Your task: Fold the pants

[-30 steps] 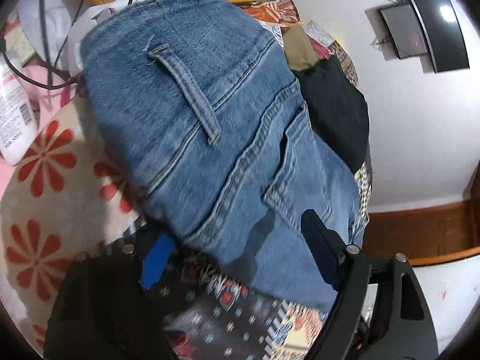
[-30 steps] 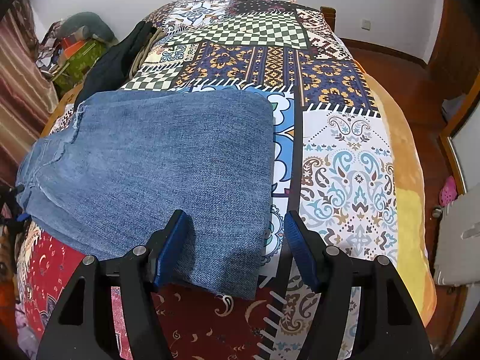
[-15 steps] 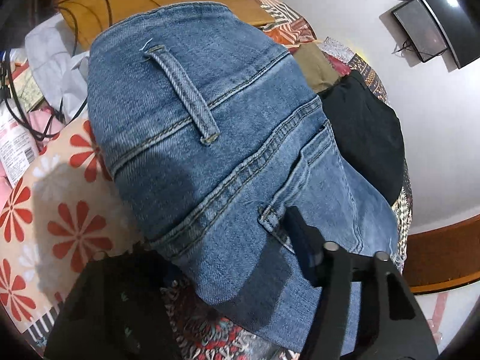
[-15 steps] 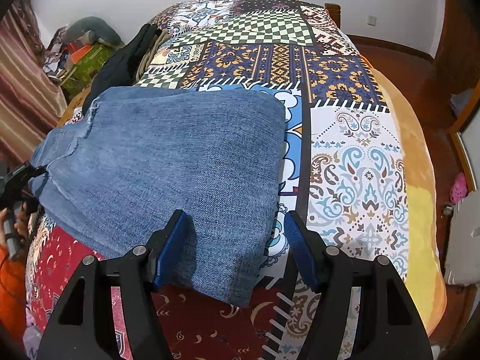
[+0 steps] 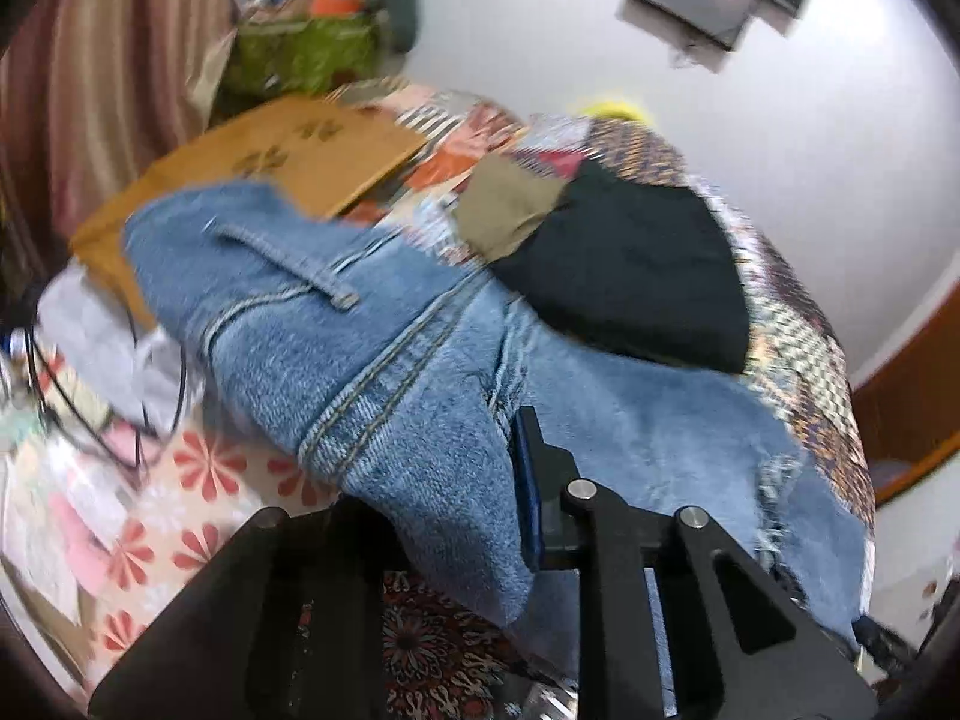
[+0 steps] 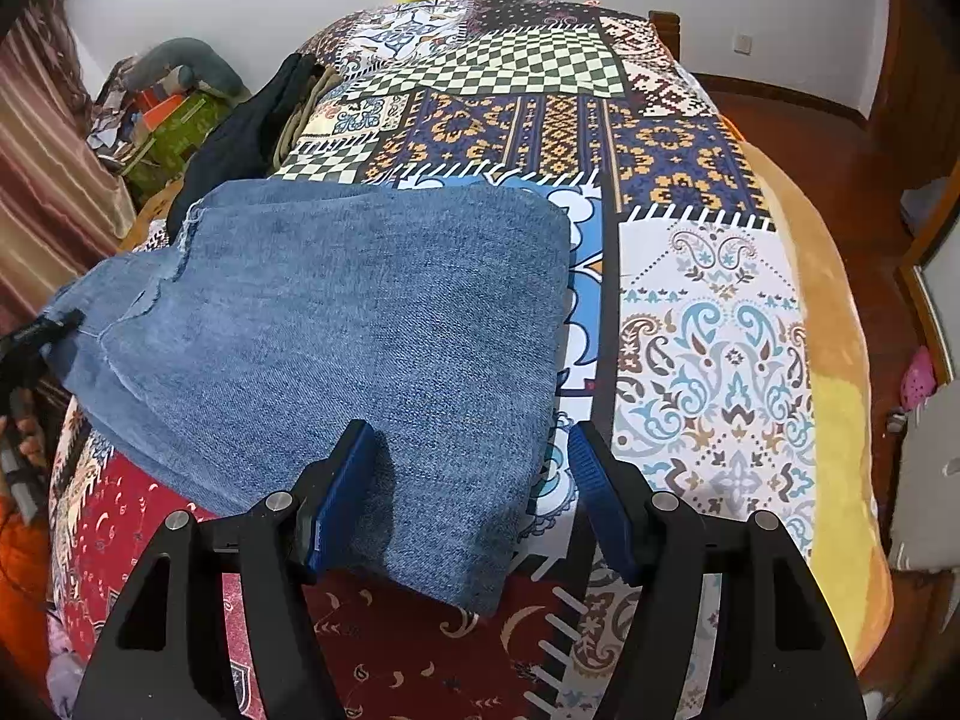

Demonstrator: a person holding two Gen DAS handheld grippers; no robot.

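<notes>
1. Denim pants (image 6: 360, 324) lie half-folded on the patchwork bedspread (image 6: 708, 324).
2. Left gripper (image 5: 480, 480), jaws just closing, pinches the waistband; a thin bite could slip.
3. Right gripper (image 6: 471, 495) gapes, straddling the fold, gripping nothing.

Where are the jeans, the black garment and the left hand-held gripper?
jeans (image 6: 360, 324): right wrist view, middle of the folded denim panel.
black garment (image 5: 630, 282): left wrist view, centre of the dark cloth behind the jeans.
left hand-held gripper (image 5: 480, 498): left wrist view, between its fingertips, closed on the denim.
</notes>
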